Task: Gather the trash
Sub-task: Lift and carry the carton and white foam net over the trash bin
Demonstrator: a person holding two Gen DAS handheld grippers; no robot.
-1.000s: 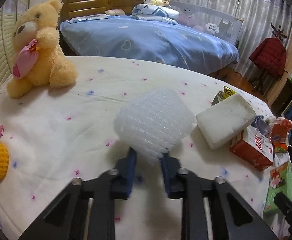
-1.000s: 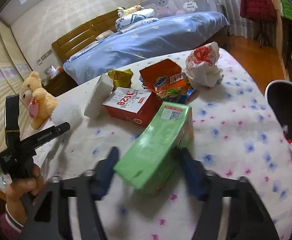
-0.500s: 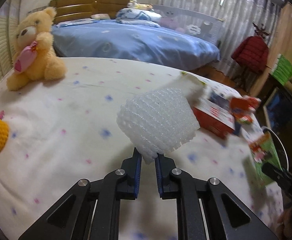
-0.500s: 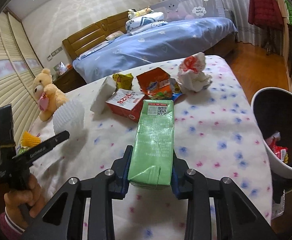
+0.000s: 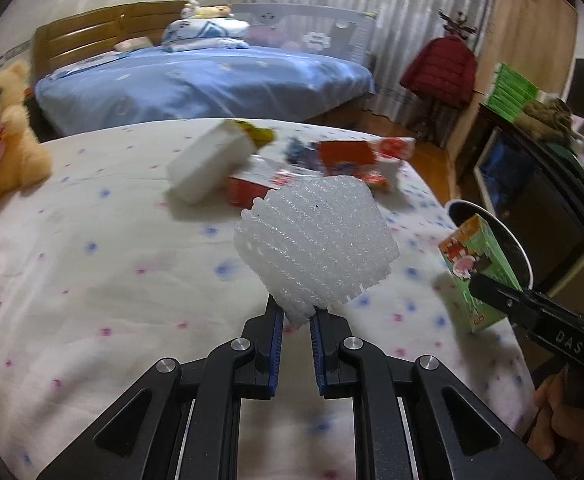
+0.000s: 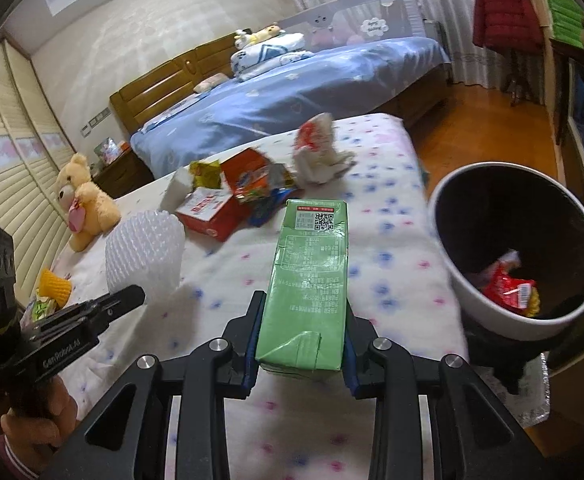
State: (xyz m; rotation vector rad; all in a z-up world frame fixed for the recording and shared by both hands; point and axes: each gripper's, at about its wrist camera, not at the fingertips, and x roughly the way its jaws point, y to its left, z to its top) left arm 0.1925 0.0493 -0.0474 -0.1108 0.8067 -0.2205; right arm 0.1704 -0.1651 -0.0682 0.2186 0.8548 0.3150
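A: Largest first. Mattress (image 6: 372,200), white with small flower print, carrying the litter. Beside its right edge on the floor, waste bin (image 6: 524,320), dark inside, a red wrapper (image 6: 510,288) already at the bottom.

B: Noted. Next in size?

A: Green drink carton (image 6: 312,276), lifted clear of the mattress, clamped across its folded bottom end by the right gripper (image 6: 302,344); fingers spread about a carton's width, pads flat on both side panels. QR-code end pointing away, toward the pile.

B: Handling?

A: Judged light, probably empty; paperboard walls stiff enough at the folded end, likely to dent if squeezed mid-body. Present hold at the seam end judged sound. Coated surface possibly slick.

B: Foam piece?

A: White foam fruit net (image 5: 316,248), held above the mattress by the left gripper (image 5: 296,320); fingers nearly closed, pinching only the lower edge of the mesh. Very light, soft, springy; no breakage risk, but a thin edge pinch could slip under a quick swing. Deeper bite into the mesh judged safer.

B: Left behind?

A: On the far part of the mattress: white foam block (image 5: 208,164), red box (image 6: 208,216), snack wrappers (image 6: 260,188), crumpled white bag (image 6: 320,156). Teddy bear (image 6: 84,204) near the shutters, not trash.

B: Bin reach?

A: Bin just right of the carton; short carry judged enough.
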